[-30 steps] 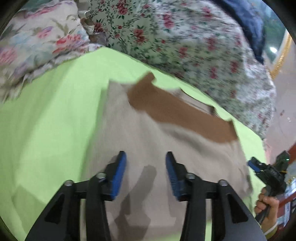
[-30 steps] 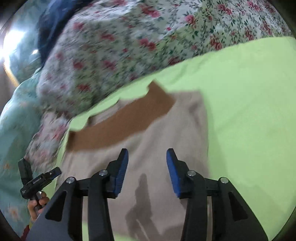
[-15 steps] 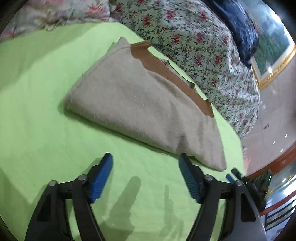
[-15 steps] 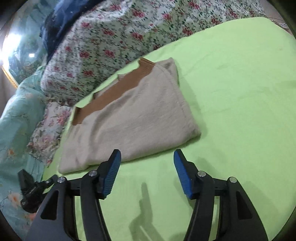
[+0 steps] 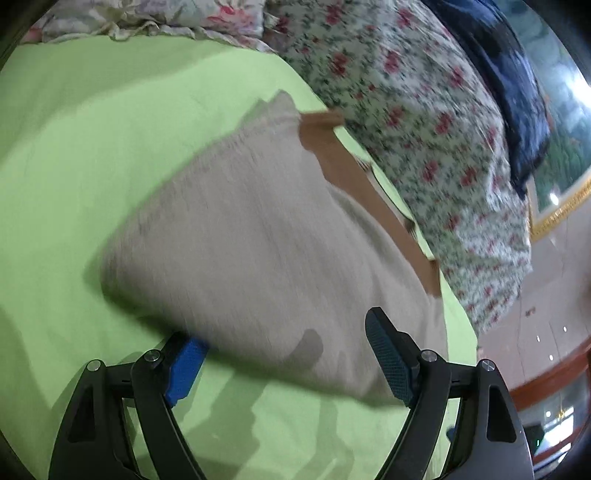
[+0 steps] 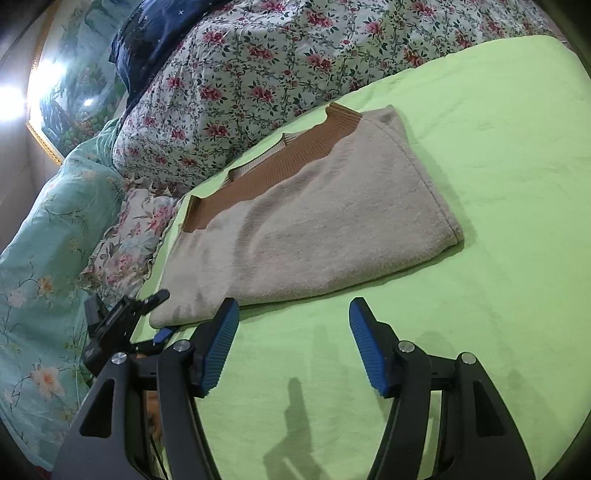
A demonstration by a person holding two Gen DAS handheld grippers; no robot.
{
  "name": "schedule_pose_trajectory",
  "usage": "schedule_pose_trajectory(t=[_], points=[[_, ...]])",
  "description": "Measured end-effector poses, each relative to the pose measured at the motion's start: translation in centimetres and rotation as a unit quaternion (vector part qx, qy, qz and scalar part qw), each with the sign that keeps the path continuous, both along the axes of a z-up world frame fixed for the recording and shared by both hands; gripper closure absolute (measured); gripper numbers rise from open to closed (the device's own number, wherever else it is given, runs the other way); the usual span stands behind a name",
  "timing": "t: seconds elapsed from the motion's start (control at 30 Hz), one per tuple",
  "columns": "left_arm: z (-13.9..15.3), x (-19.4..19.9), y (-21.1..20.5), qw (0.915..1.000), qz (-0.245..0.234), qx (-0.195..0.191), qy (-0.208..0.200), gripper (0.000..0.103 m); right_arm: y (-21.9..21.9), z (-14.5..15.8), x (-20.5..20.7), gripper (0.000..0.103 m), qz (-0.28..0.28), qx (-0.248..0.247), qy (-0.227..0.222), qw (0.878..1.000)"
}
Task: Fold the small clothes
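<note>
A folded beige sweater with a brown ribbed band lies on the green sheet. It also shows, blurred, in the left wrist view. My left gripper is open at the sweater's near edge, with its left pad under the edge and its right pad over the cloth. It appears in the right wrist view at the sweater's left corner. My right gripper is open and empty above the sheet, just in front of the sweater.
A floral quilt and a dark blue blanket are heaped behind the sweater. A teal floral cover and a frilled pillow lie at the left. A framed picture hangs beyond the bed.
Both grippers pulled back off the sweater and opened wider. The left gripper has since moved forward again, so its jaws straddle the sweater's near edge.
</note>
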State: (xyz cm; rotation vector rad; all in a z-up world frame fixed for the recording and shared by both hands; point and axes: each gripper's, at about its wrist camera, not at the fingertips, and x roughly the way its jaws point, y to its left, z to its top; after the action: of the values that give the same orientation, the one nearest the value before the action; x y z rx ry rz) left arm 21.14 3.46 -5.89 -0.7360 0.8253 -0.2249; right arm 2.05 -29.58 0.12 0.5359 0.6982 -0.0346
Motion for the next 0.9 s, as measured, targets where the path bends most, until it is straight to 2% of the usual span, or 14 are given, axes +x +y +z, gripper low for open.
schedule_pose_trajectory(t=[0.07, 0.1, 0.23, 0.27, 0.33, 0.43, 0.53, 0.63, 0.67, 0.77, 0.9], points=[[0.3, 1.5, 0.7, 0.9998, 0.016, 0.008, 0.000, 0.024, -0.1, 0.0, 0.2, 0.040, -0.002, 0.002, 0.001, 1.000], [0.4, 2.1, 1.0, 0.9997, 0.022, 0.011, 0.001, 0.029, -0.2, 0.1, 0.3, 0.040, -0.003, 0.004, 0.001, 1.000], [0.1, 3.8, 1.8, 0.9994, 0.027, 0.021, 0.010, 0.062, -1.0, 0.3, 0.6, 0.040, -0.007, 0.005, 0.001, 1.000], [0.1, 4.1, 2.0, 0.9994, 0.024, 0.022, 0.009, 0.064, -1.2, 0.3, 0.7, 0.040, -0.008, 0.005, 0.001, 1.000], [0.4, 4.2, 2.0, 0.9993, 0.014, 0.033, 0.000, 0.087, -1.5, 0.5, 1.0, 0.040, -0.006, 0.007, -0.001, 1.000], [1.9, 3.9, 1.3, 0.9980, 0.004, 0.060, -0.023, 0.092, -2.1, 1.0, 1.7, 0.040, 0.000, 0.002, -0.005, 1.000], [4.8, 3.2, -0.4, 0.9944, -0.021, 0.081, -0.065, 0.093, -3.2, 2.0, 3.1, 0.040, 0.013, 0.005, -0.012, 1.000], [7.8, 2.7, -4.0, 0.9869, -0.071, 0.095, -0.110, 0.093, -4.2, 2.9, 5.6, 0.040, 0.034, 0.007, -0.002, 0.999], [8.8, 2.6, -6.0, 0.9818, -0.097, 0.105, -0.125, 0.094, -4.5, 3.1, 6.5, 0.040, 0.045, 0.017, -0.002, 0.999], [9.4, 2.6, -10.4, 0.9718, -0.150, 0.118, -0.139, 0.094, -5.4, 3.5, 10.4, 0.040, 0.094, 0.073, -0.001, 0.993], [8.1, 2.8, -15.2, 0.9612, -0.198, 0.139, -0.133, 0.095, -4.2, 3.1, 16.4, 0.038, 0.157, 0.103, 0.035, 0.982]])
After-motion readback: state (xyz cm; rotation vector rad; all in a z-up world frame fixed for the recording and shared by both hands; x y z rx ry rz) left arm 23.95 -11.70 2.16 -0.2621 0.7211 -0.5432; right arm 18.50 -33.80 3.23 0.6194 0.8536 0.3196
